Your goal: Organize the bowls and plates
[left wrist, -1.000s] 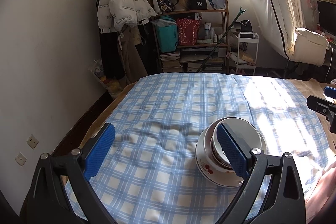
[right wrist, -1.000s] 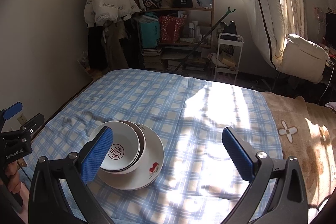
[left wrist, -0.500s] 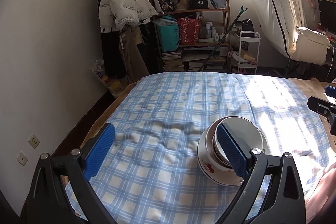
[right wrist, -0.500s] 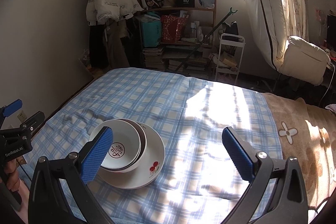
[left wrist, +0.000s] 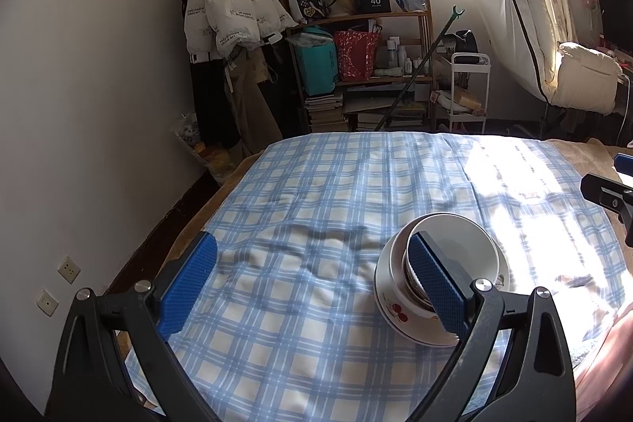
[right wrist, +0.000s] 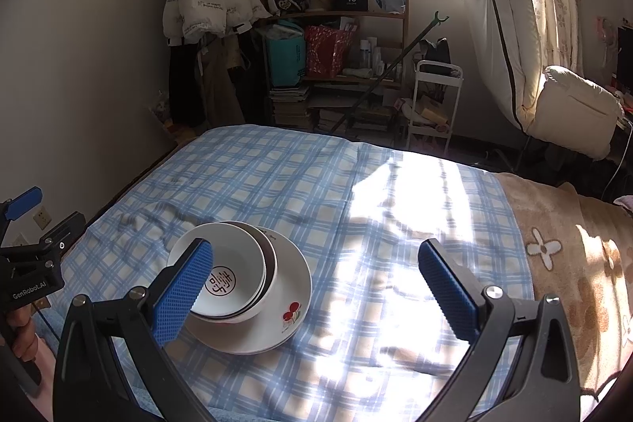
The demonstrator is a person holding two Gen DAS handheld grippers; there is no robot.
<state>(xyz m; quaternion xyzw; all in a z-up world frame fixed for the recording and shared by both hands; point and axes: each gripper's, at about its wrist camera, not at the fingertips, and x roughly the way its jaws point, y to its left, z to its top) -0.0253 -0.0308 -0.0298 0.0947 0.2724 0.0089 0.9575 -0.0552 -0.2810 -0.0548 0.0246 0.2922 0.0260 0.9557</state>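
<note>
White bowl's (right wrist: 221,273) printed red character, visible from right wrist only.

Both tools are drawing slowly back and up from the bed. Seen from the right tool (right wrist: 312,287), the stack of bowls (right wrist: 221,273) on the cherry plate (right wrist: 277,307) sits a little lower and nearer than a second ago, and more of the window wall shows above. From the left tool (left wrist: 312,283), the stack (left wrist: 443,263) slides slightly right. The dishes themselves do not shift on the checked sheet (right wrist: 316,192).
</note>
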